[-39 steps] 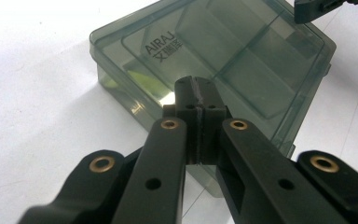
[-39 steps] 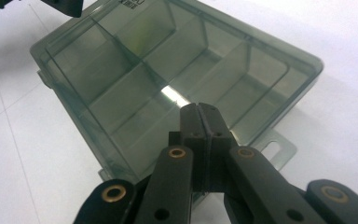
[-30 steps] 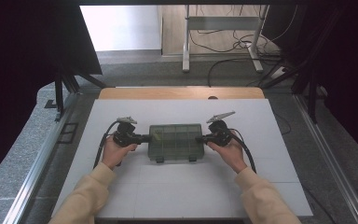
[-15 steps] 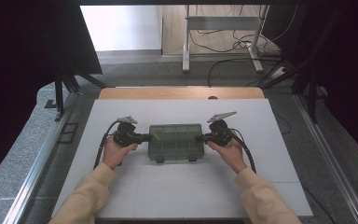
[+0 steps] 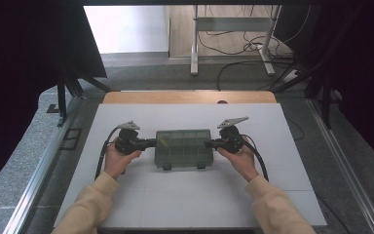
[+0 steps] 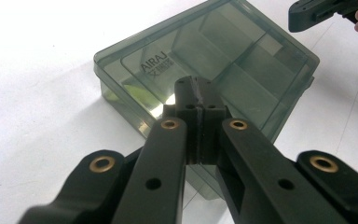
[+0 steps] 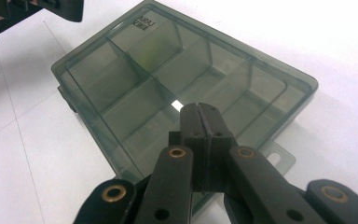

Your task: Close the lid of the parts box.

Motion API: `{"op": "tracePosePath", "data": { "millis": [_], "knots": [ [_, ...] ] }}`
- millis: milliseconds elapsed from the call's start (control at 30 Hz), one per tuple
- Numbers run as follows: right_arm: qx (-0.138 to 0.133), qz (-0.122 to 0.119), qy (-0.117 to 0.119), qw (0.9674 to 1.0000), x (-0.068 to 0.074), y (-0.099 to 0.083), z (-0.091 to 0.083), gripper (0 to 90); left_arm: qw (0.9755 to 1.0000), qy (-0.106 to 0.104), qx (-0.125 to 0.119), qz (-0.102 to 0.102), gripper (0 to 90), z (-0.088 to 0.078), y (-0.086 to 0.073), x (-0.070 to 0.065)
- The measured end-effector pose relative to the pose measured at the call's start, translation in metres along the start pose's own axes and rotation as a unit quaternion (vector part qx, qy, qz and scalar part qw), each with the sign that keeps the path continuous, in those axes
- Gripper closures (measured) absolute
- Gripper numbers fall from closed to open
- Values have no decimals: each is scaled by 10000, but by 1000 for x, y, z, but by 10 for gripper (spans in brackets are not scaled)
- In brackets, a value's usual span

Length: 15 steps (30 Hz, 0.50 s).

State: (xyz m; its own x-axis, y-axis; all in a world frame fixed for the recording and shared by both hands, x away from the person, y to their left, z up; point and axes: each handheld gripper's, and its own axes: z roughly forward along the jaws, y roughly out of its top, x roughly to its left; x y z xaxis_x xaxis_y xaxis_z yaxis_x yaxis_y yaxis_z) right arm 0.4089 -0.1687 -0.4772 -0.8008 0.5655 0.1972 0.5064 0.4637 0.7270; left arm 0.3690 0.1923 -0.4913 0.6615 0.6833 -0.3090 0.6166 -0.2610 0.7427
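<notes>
A smoky translucent compartment box (image 5: 183, 147) lies flat on the white table (image 5: 199, 204) with its lid down. Its dividers show through the lid, and the compartments look empty. My left gripper (image 5: 152, 142) is at the box's left end, jaws shut with nothing between them. In the left gripper view its tips (image 6: 196, 84) sit over the box (image 6: 242, 60) near the lid's printed corner. My right gripper (image 5: 208, 143) is at the opposite end, also shut. In the right gripper view its tips (image 7: 199, 109) rest above the box (image 7: 158, 60).
Two small latch tabs (image 5: 165, 166) stick out of the box's near side. A wooden strip (image 5: 190, 97) borders the table's far edge. Beyond it, a metal stand (image 5: 233, 44) and cables sit on the floor. Aluminium rails (image 5: 39, 170) run along both sides.
</notes>
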Motion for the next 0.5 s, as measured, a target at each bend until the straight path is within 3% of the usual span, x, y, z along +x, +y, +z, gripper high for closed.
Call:
{"op": "tracePosePath", "data": {
  "millis": [267,500],
  "knots": [
    [-135,19,-116,9998,6,-8,-14,900,9999,108,-88,54,899,-11,-6,-6],
    [-280,-117,-254,9992,15,-12,-32,900,9997,144,-218,30,899,-23,-14,-11]
  ]
}}
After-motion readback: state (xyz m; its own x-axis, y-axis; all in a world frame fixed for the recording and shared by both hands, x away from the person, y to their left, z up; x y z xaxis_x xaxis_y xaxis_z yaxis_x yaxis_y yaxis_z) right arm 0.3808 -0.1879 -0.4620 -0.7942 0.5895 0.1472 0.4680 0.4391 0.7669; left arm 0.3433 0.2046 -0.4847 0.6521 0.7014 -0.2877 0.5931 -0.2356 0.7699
